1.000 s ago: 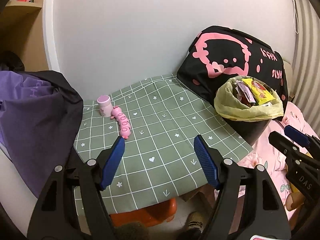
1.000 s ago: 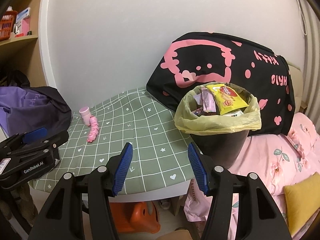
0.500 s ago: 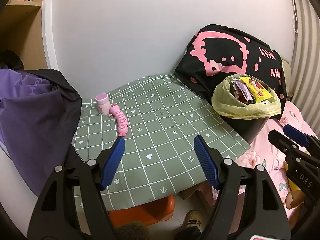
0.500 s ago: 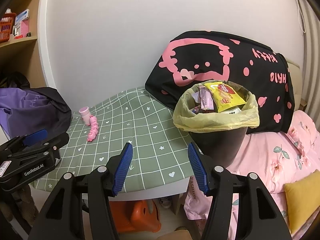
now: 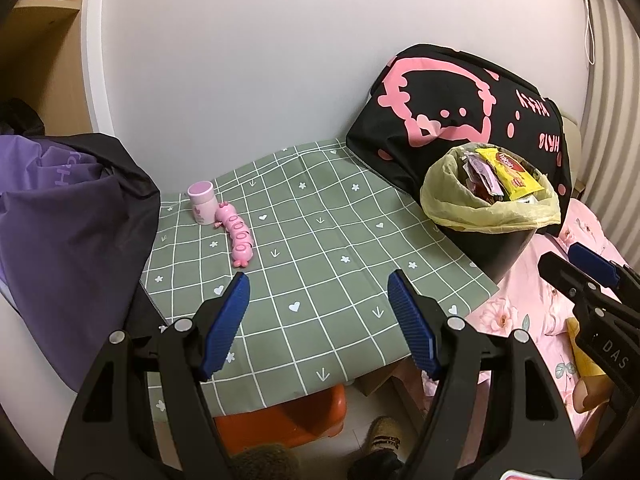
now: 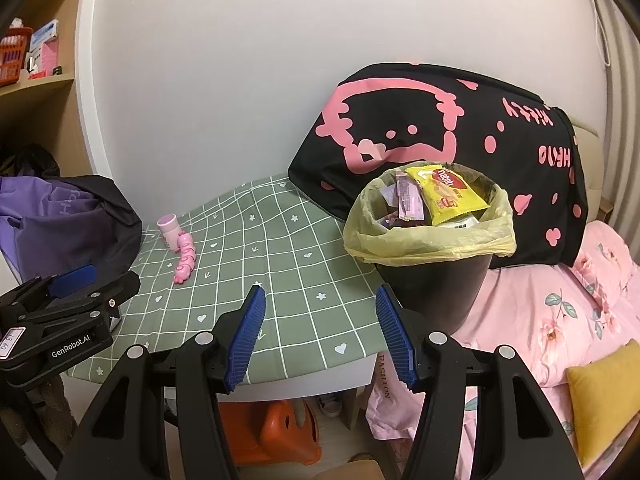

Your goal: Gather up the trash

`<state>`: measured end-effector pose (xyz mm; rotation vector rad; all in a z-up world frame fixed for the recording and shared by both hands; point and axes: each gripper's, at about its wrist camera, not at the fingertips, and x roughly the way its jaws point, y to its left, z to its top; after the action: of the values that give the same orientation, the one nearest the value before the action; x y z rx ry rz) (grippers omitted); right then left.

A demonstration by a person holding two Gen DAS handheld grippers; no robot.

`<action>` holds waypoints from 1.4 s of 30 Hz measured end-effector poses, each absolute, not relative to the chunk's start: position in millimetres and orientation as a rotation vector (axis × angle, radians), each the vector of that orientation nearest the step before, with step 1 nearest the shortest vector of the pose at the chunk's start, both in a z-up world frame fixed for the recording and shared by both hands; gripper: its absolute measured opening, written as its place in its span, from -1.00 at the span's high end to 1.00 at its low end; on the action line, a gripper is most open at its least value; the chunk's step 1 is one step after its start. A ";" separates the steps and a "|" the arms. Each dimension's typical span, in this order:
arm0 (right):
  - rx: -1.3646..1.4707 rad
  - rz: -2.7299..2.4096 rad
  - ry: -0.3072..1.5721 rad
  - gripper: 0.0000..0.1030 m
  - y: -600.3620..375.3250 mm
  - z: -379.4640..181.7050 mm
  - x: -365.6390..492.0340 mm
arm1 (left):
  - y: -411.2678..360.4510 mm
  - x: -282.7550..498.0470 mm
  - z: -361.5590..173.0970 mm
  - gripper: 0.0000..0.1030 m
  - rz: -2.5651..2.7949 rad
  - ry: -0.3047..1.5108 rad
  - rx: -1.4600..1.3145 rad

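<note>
A black trash bin [image 6: 432, 284] with a yellow liner stands at the right edge of the green checked table [image 6: 280, 280], full of wrappers, a yellow snack packet [image 6: 448, 194] on top. It also shows in the left wrist view [image 5: 490, 216]. My left gripper [image 5: 318, 322] is open and empty above the table's front edge. My right gripper [image 6: 320, 336] is open and empty, just left of and in front of the bin. Each gripper shows at the edge of the other's view.
A pink jar [image 5: 202, 202] and a pink caterpillar toy [image 5: 238, 236] lie at the table's back left. A purple and black jacket [image 5: 60, 216] is at the left. A black cushion with pink print [image 6: 440, 132] leans behind the bin. Pink bedding [image 6: 560, 312] is at the right, an orange stool [image 5: 288, 416] under the table.
Both grippers have drawn back and up a little from the table; the scene has shifted slightly. Nothing was taken hold of or let go.
</note>
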<state>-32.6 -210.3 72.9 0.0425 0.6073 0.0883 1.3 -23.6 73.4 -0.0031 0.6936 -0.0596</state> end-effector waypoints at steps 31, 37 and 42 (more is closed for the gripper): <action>0.046 0.082 0.607 -0.05 -215.2 73.7 -33.9 | -27.4 -1.4 72.7 -0.32 -0.072 0.700 -0.005; 0.050 0.080 0.607 -0.05 -214.8 73.1 -34.0 | -28.1 -1.1 72.9 -0.32 -0.072 0.697 0.000; 0.050 0.078 0.607 -0.05 -214.4 72.9 -34.1 | -28.7 -2.1 74.2 -0.32 -0.067 0.685 0.006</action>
<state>-34.1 -214.4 72.9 0.0497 0.6074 0.0782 -2.1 -28.7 74.2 0.0059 0.6848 -0.0670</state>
